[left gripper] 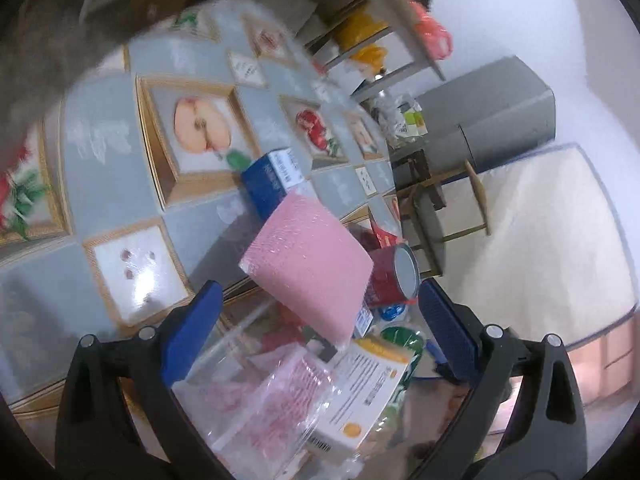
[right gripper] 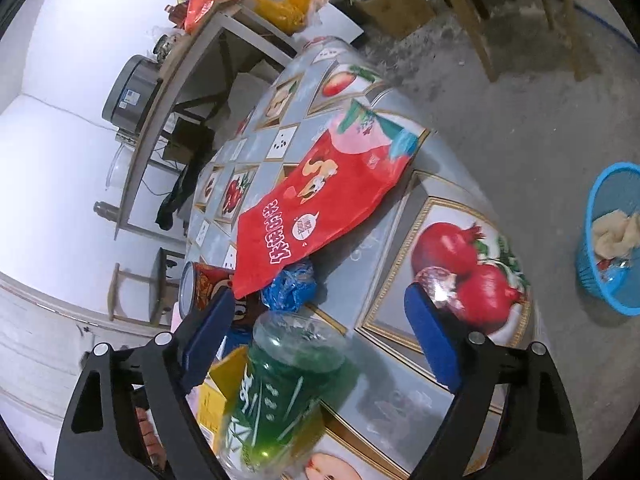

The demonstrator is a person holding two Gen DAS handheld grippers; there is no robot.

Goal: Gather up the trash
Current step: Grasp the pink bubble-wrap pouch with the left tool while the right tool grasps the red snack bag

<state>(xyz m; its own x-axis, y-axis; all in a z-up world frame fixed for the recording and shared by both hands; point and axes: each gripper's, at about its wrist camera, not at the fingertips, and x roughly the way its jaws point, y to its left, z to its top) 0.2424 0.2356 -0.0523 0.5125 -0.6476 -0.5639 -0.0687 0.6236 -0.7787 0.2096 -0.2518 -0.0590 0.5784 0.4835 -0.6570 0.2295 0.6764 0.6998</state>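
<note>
Left wrist footage was smeared by motion, so the edges of the nearest litter were hard to separate. Between the widely parted blue pads of the left gripper (left gripper: 316, 316) a pink packet (left gripper: 308, 264) was seen tilted, clear of both pads; whether it rested on anything could not be told. Below it a white and orange carton (left gripper: 360, 392) and a clear plastic tray (left gripper: 272, 412) were heaped together, partly cut off by the frame. A red can (left gripper: 394, 276) lay on its side beside the right pad, and a blue box (left gripper: 272, 180) stood behind on the fruit-patterned tablecloth (left gripper: 112, 184).

In the right wrist view the right gripper (right gripper: 320, 340) was held wide, nothing gripped; a green bottle (right gripper: 280, 388) lay between its pads, untouched. A red snack bag (right gripper: 320, 204) and crumpled blue wrapper (right gripper: 290, 288) were seen further out. A blue basket (right gripper: 612, 248) stood on the floor, well apart.
</note>
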